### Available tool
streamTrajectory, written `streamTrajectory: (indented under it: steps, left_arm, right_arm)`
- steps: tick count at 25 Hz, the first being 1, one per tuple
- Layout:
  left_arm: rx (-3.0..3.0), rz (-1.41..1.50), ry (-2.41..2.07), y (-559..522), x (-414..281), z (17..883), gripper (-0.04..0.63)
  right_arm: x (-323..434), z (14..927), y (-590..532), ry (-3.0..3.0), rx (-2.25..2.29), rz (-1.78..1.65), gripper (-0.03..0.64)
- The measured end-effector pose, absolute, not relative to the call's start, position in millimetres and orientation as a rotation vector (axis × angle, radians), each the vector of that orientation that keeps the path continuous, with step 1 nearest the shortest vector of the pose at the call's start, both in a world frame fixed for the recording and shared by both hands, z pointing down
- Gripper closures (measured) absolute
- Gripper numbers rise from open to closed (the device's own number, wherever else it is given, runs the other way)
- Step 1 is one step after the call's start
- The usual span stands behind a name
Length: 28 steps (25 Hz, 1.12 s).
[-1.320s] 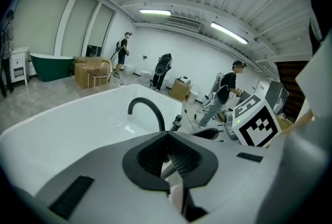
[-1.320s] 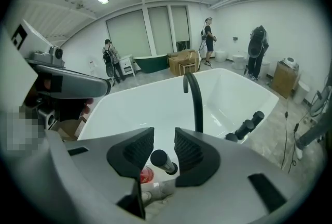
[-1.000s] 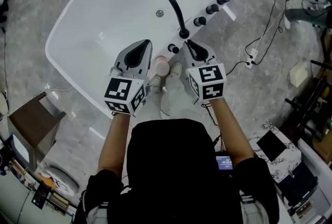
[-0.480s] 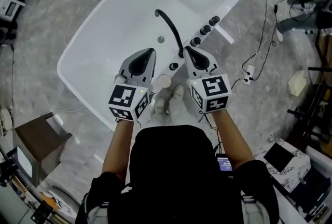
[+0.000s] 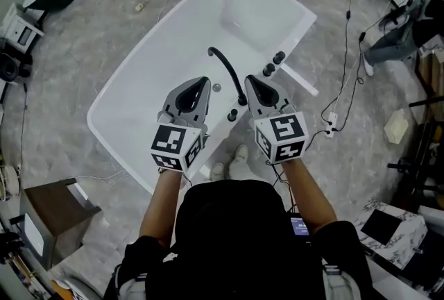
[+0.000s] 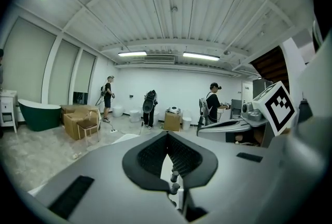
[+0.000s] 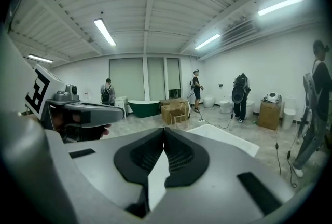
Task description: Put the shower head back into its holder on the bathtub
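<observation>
I am holding the left gripper (image 5: pixel 200 83) and right gripper (image 5: pixel 249 80) closed and empty over the white bathtub (image 5: pixel 165 50).

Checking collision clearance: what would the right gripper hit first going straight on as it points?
Looks free nearby: the right gripper, shut and empty, aims above the white freestanding bathtub toward brown cardboard boxes far across the room; depth unclear.
</observation>
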<state>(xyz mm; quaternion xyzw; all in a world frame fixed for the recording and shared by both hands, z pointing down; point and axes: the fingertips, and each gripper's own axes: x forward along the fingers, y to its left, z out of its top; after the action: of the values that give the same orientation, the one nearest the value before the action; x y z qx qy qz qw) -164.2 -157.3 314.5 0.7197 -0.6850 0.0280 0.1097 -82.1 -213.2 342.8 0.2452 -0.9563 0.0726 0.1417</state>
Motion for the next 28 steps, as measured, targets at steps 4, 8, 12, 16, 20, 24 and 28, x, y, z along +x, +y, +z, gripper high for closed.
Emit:
streamTrajectory:
  steps: [4,8,12,16,20,24,28]
  left_arm:
    - [2.161,0.072,-2.046,-158,-156,287,0.581]
    - [2.214,0.071,-2.075,-155,-148,260,0.581]
    - [2.267,0.068,-2.114,-150,-145,232,0.581]
    - [2.304,0.061,-2.145,-146,-145,210,0.581]
    - [2.333,0.069,-2.171,-145,-143,195,0.581]
    - [2.359,0.072,-2.172,-145,-139,184,0.581]
    - [2.377,0.067,-2.162,-146,-136,178,0.581]
  right_arm:
    - [-75,309,-216,-2.808,0.740,0.182,0.594]
    - [-69,273,-215,-2.873,0.756,0.137,0.594]
    - [-65,246,-210,-2.914,0.778,0.096,0.594]
    - [-62,221,-206,-2.961,0.786,0.049,0.594]
    - [-57,201,-206,-3.000,0.796,0.019,0.594]
    - [-55,190,-206,-3.014,0.803,0.003,0.594]
    - [-55,186,-205,-3.020,0.809,-0.005,0.594]
